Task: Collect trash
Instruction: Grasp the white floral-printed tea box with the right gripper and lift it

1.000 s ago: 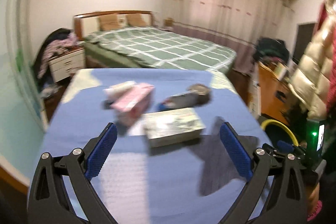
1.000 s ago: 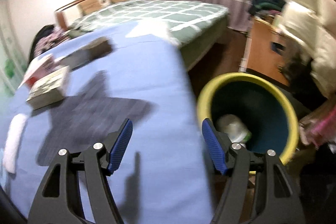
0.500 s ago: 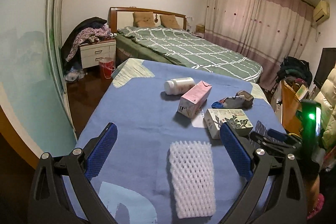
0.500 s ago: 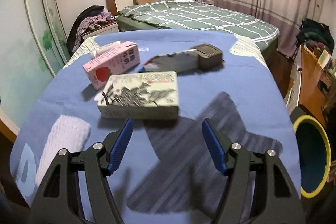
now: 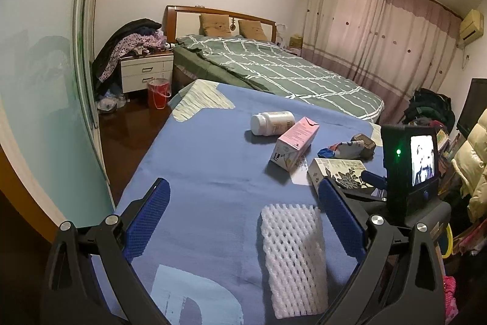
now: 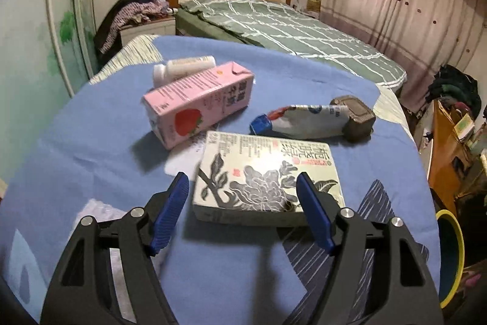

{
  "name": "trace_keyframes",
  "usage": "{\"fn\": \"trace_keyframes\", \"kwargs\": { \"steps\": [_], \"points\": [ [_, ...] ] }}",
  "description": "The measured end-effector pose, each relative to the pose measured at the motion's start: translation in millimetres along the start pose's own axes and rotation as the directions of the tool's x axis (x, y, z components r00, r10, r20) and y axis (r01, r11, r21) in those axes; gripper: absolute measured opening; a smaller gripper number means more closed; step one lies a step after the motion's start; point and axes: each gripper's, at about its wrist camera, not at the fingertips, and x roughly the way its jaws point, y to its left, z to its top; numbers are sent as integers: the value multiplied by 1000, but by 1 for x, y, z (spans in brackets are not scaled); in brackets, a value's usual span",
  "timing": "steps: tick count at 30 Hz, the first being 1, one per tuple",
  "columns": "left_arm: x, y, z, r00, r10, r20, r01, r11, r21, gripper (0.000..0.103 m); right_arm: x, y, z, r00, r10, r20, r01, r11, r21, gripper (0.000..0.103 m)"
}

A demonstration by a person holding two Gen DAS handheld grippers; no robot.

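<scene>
On the blue table cloth (image 5: 207,172) lie a white foam net (image 5: 293,249), a pink milk carton (image 5: 293,143), a white bottle (image 5: 272,122), a squeezed tube (image 6: 310,119) and a flower-printed box (image 6: 264,178). My left gripper (image 5: 243,218) is open, above the cloth, with the foam net near its right finger. My right gripper (image 6: 246,212) is open, its fingers on either side of the box's near end, not touching. The right gripper's body (image 5: 408,166) shows in the left wrist view.
A yellow-rimmed bin (image 6: 450,258) stands off the table's right edge. A green checked bed (image 5: 274,72) lies beyond the table, with a nightstand (image 5: 146,72) and red bucket (image 5: 158,93) to its left. A glass sliding door (image 5: 45,96) is on the left.
My right gripper swung from the bin back over the table and closed in on the printed box. My left gripper turned left and drew back; the foam net is now in view.
</scene>
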Motion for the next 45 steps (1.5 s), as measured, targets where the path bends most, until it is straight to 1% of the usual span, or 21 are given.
{"fn": "trace_keyframes", "kwargs": {
  "steps": [5,9,11,15,17,18,21,22,24,26,27,29,31,36,39,40,41,42,45],
  "points": [
    [6,-3,-1,1000,-12,-12,12,1000,0,96,0,-13,-7,1000,-13,-6,13,1000,12,69],
    [8,-5,-1,1000,-15,-15,15,1000,-1,96,-7,-39,-21,1000,-22,-14,23,999,45,70],
    [9,-6,-2,1000,-18,-17,18,1000,-2,96,-11,-59,-29,999,-45,-20,47,996,76,70],
    [10,-9,-2,999,-28,-19,28,1000,-1,96,-9,-116,-40,992,-114,-53,122,973,197,70],
    [11,-13,-2,999,-37,-22,37,999,1,96,-9,-132,-40,991,-123,-60,133,962,238,70],
    [12,-14,-3,999,-39,-23,39,999,2,96,-12,-136,-38,992,-116,-48,125,958,257,70],
    [13,-17,-2,999,-43,-24,43,999,4,96,-16,-126,-30,998,-63,-9,63,963,263,71],
    [14,-17,-2,999,-44,-24,44,999,5,96,-15,-120,-27,999,-38,2,37,964,264,72],
    [13,-17,-2,999,-46,-22,47,999,8,96,-8,-108,-21,1000,-17,19,11,964,267,77],
    [10,-14,-3,999,-48,-19,48,999,8,96,-1,-101,-17,1000,-23,18,17,962,273,81],
    [9,-13,-3,999,-48,-18,48,999,7,96,3,-99,-15,1000,-23,19,16,960,279,82],
    [9,-11,-3,999,-49,-16,49,999,2,96,7,-95,-12,999,-46,17,39,958,285,85],
    [11,-10,-2,998,-54,-17,54,999,-6,96,13,-95,-11,999,-47,4,44,956,290,86],
    [16,-13,-5,997,-68,-34,68,998,-1,96,33,-95,-16,997,-36,-73,57,951,304,87],
    [17,-17,-5,997,-73,-40,73,997,8,96,38,-99,-17,996,-11,-85,38,944,328,87],
    [18,-18,-5,996,-76,-41,76,997,10,96,40,-100,-17,996,0,-93,31,943,331,85],
    [18,-20,-6,996,-78,-42,78,997,12,96,42,-100,-18,995,10,-100,24,942,335,79],
    [18,-22,-6,996,-80,-42,81,997,18,96,41,-101,-18,995,0,-97,32,942,333,74],
    [19,-27,-6,996,-84,-44,85,996,30,96,38,-99,-20,996,-2,-91,31,950,310,74]
  ]
}}
